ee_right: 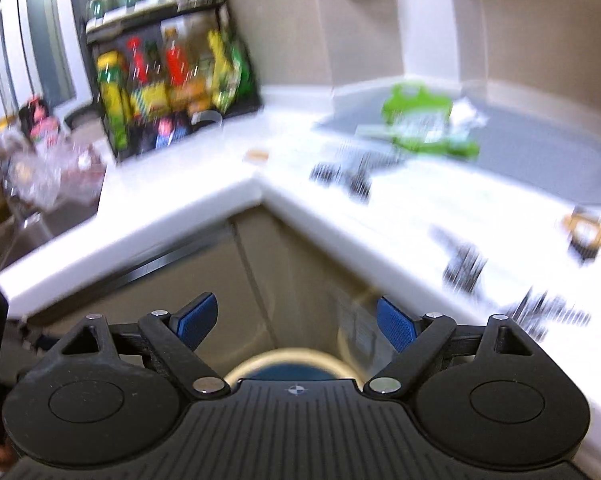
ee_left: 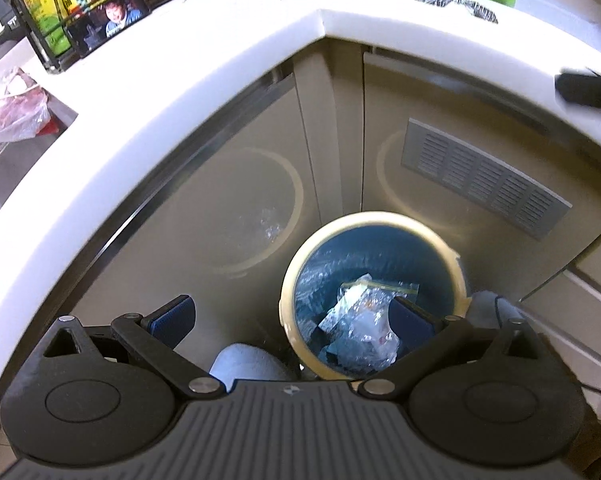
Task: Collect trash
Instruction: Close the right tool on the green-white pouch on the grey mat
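Left wrist view looks steeply down into the trash bin (ee_left: 374,296), cream rim, blue liner, with crumpled clear plastic wrappers (ee_left: 360,320) lying at the bottom. The left gripper (ee_left: 288,316) hangs above it, jaws spread wide and empty, the right-hand finger over the bin's mouth, the other off to its left. The right wrist view is blurred and aimed nearer level, and only it shows the white countertop (ee_right: 204,200), a green package (ee_right: 420,120) and a condiment rack (ee_right: 172,80). The right gripper (ee_right: 296,320) is wide open, nothing held; the bin's rim (ee_right: 292,360) peeks just beneath it.
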The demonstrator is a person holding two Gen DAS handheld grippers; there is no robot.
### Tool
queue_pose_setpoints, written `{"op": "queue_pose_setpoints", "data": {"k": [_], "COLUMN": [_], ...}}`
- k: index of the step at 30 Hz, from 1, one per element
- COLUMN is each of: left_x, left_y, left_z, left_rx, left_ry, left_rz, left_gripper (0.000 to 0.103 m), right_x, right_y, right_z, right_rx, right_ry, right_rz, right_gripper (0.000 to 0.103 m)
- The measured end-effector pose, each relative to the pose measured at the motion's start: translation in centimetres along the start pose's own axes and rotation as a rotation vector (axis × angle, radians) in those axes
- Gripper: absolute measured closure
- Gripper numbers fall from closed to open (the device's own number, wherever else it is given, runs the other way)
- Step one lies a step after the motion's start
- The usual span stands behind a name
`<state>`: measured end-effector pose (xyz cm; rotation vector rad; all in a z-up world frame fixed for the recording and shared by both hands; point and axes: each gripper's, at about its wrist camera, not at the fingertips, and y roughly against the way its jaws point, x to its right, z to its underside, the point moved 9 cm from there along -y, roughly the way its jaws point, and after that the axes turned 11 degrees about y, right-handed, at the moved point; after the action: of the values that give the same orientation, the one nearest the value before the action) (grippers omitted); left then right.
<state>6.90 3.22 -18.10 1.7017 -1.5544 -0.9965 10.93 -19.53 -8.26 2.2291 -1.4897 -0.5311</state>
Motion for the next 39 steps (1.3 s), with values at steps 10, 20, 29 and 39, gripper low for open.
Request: {"op": "queue_pose_setpoints", "data": {"k": [10, 20, 29, 39], "left_x": [0.1, -0.7, -1.4, 1.5], "left_y": [1.3, 0.8, 0.2, 1.8], "left_z": [-1.9, -3.3, -4.4, -7.9], "left_rx": [0.019, 0.001, -0.011, 0.083], "left_ry": [0.025, 0.059, 0.070, 0.002], "left_rz": [0.017, 0.011, -0.007, 0.013], "left_gripper": [0.000, 0.000, 0.000, 0.000], "right_x": [9.6, 21.1, 21.9, 23.3], "right_y": [-3.0, -15.4, -21.3, -12.2], "right_z": [-8.6, -13.3, -12.0, -11.2], "right_rx": [0.186, 0.063, -0.082, 0.180], "right_ry": [-0.052, -0.282, -0.302, -0.319], "right_rz": [0.195, 0.243, 0.221, 0.281], "right_gripper": [0.012, 0.011, 0.081, 0.098]}}
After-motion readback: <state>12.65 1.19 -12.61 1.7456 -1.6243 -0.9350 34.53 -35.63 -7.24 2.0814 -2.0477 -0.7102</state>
